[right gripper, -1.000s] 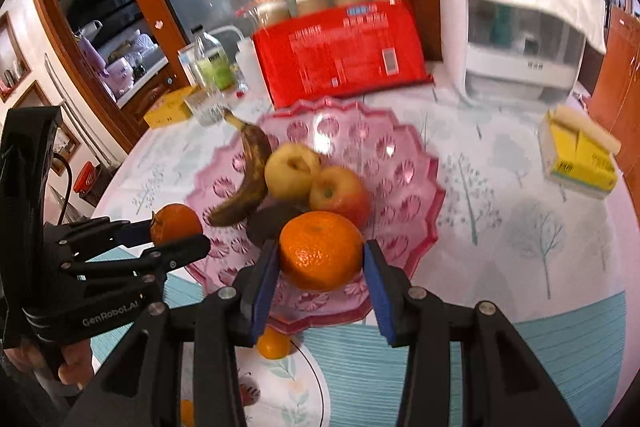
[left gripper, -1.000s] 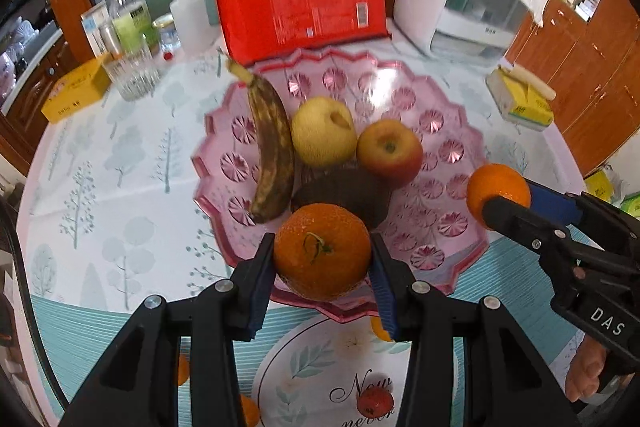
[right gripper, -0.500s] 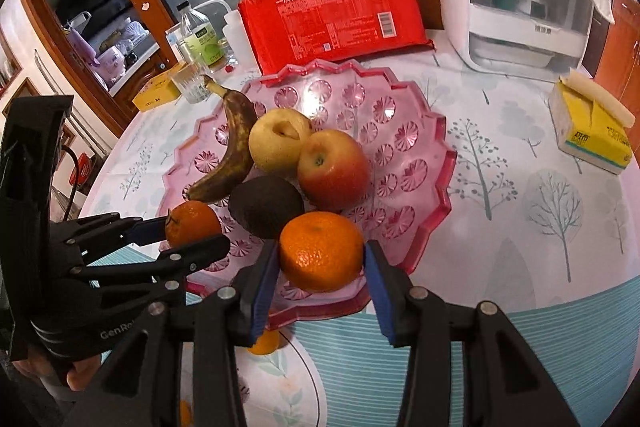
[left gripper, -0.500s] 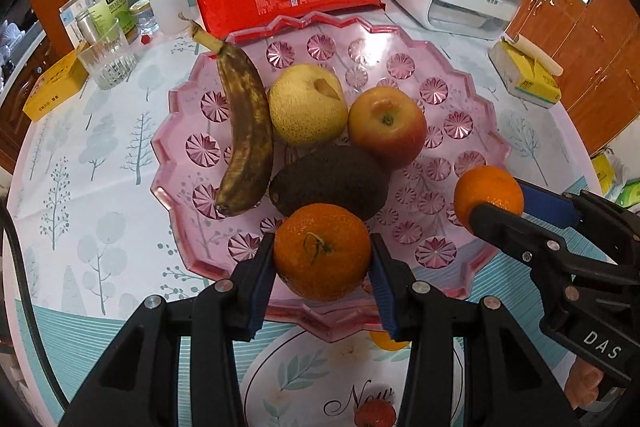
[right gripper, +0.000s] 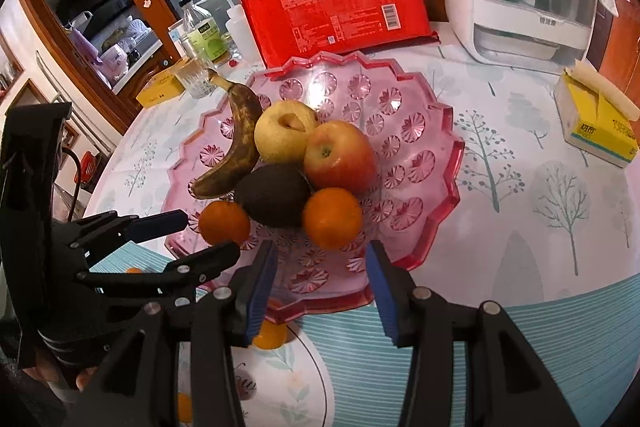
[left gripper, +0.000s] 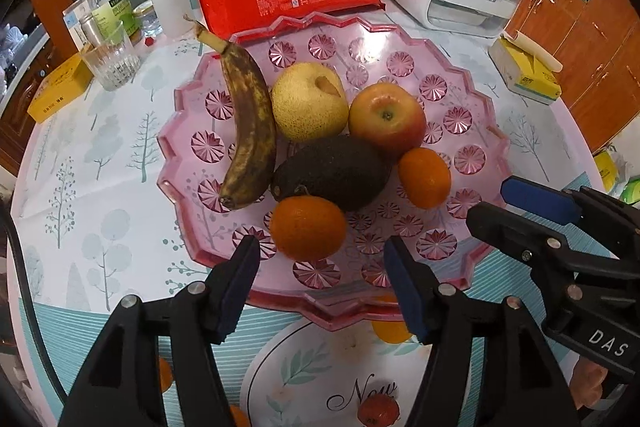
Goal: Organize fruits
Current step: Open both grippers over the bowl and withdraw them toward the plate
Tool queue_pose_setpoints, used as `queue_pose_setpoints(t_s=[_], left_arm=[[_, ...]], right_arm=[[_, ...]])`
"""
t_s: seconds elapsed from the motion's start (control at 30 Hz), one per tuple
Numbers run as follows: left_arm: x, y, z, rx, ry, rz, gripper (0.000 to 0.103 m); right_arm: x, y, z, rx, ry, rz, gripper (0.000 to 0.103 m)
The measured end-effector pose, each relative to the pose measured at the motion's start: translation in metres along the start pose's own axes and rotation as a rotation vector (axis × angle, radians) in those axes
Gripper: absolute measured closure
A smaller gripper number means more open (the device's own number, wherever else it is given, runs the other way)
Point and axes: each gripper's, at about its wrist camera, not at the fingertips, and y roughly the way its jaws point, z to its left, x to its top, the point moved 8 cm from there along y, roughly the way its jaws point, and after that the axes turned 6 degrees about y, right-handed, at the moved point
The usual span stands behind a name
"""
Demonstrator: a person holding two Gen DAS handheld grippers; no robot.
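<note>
Since half a second ago: both oranges released.
Left gripper: fingers apart; orange on pink fruit plate.
Right gripper: fingers apart; second orange beside avocado.

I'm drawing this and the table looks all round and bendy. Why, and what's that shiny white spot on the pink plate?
Both wrist views use fisheye lenses, so edges curve and corners go black. In the right wrist view the pink plate shows bright glare near its far rim; the left wrist view shows fainter glare, and the oranges look sharp.
</note>
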Motion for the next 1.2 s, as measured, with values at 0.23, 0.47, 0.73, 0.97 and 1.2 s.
queue_pose_setpoints(t_s=[0.23, 0.47, 0.73, 0.97, 1.2], left_arm=[[-0.004, -0.012, 0.006, 0.012, -0.017, -0.015, 0.035], [-0.01, -0.025, 0.011, 0.023, -0.031, -0.033, 0.032], [-0.02, -0.039, 0.013, 0.044, -0.043, -0.05, 0.023], [-0.034, -0.052, 0.012, 0.041, -0.058, -0.055, 0.022], [-0.051, -0.07, 0.012, 0.048, -0.073, -0.074, 0.021]], right_arm=[[-0.003, -0.006, 0.002, 0.002, 0.0, -0.006, 0.056], [-0.008, -0.012, 0.004, 0.001, -0.002, -0.011, 0.056], [-0.016, -0.023, 0.009, -0.001, -0.011, -0.022, 0.056], [-0.026, -0.033, 0.015, 0.003, -0.021, -0.026, 0.056], [-0.038, -0.044, 0.023, 0.006, -0.036, -0.032, 0.056]])
